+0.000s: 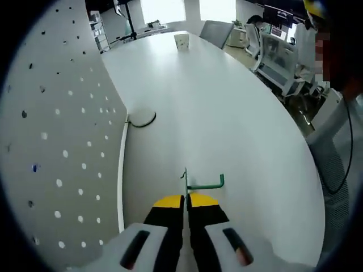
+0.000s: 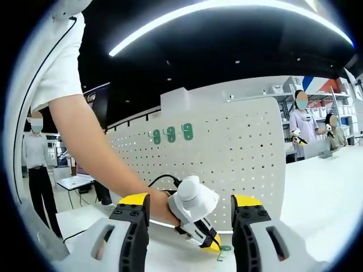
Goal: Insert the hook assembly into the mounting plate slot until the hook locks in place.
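Observation:
A green hook (image 1: pixel 204 185) with a bent end is pinched between the yellow tips of my left gripper (image 1: pixel 185 198), which is shut on it just above the white table. The white pegboard (image 1: pixel 62 141) stands upright along the left of that view, apart from the hook. In the right gripper view, the same left gripper (image 2: pixel 211 243) is held by a person's hand in front of the pegboard (image 2: pixel 238 147), with the green hook (image 2: pixel 223 250) at its tip. My right gripper (image 2: pixel 190 199) is open, with nothing between its jaws.
A row of green hooks (image 2: pixel 170 135) hangs high on the pegboard. A black cable (image 1: pixel 142 120) loops on the table at the board's foot. A paper cup (image 1: pixel 181 41) and a grey chair (image 1: pixel 215 31) are at the far end. People stand in the background (image 2: pixel 300 122).

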Tool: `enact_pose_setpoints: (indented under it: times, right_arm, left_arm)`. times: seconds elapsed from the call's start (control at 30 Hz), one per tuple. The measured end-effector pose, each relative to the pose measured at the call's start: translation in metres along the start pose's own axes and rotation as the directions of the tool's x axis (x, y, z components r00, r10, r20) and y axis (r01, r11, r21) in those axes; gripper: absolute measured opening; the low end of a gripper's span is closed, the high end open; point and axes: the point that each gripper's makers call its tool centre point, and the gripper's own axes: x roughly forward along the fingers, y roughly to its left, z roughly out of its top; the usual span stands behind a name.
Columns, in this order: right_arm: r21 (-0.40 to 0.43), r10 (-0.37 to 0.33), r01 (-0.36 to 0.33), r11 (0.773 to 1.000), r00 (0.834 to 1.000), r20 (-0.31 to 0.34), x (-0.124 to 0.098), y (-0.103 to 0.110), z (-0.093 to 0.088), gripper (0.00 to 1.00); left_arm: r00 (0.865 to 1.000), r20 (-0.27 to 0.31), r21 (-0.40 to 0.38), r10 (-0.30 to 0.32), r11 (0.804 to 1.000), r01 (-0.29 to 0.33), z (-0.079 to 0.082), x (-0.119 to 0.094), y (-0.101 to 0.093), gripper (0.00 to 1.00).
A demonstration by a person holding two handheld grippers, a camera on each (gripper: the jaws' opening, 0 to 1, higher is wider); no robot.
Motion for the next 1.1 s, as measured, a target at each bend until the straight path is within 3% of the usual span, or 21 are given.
enact_pose_setpoints:
  times: [0.3, 0.47, 0.63, 0.87, 1.1]
  right_arm:
    - [0.01, -0.005, 0.005, 1.0, 1.0, 0.012, -0.001, -0.002, 0.005, 0.56]
    - [0.011, -0.001, 0.001, 1.0, 1.0, 0.019, -0.002, 0.001, 0.009, 0.56]
    - [0.017, 0.002, -0.002, 1.0, 1.0, 0.028, -0.002, 0.003, 0.013, 0.56]
    - [0.022, 0.007, -0.008, 1.0, 0.999, 0.044, -0.002, 0.007, 0.022, 0.56]
    - [0.024, 0.011, -0.013, 1.0, 0.998, 0.059, -0.001, 0.01, 0.032, 0.56]
  left_arm:
    - [0.995, 0.1, -0.008, 0.03, 1.0, -0.029, 0.016, -0.02, -0.003, 0.01]
    - [0.981, 0.182, -0.027, 0.069, 0.997, -0.065, 0.031, -0.042, 0.0, 0.01]
    - [0.969, 0.223, -0.042, 0.104, 0.994, -0.097, 0.039, -0.061, 0.001, 0.01]
    - [0.948, 0.278, -0.074, 0.156, 0.987, -0.14, 0.047, -0.088, 0.004, 0.01]
    - [0.905, 0.365, -0.119, 0.22, 0.975, -0.189, 0.061, -0.123, 0.0, 0.01]
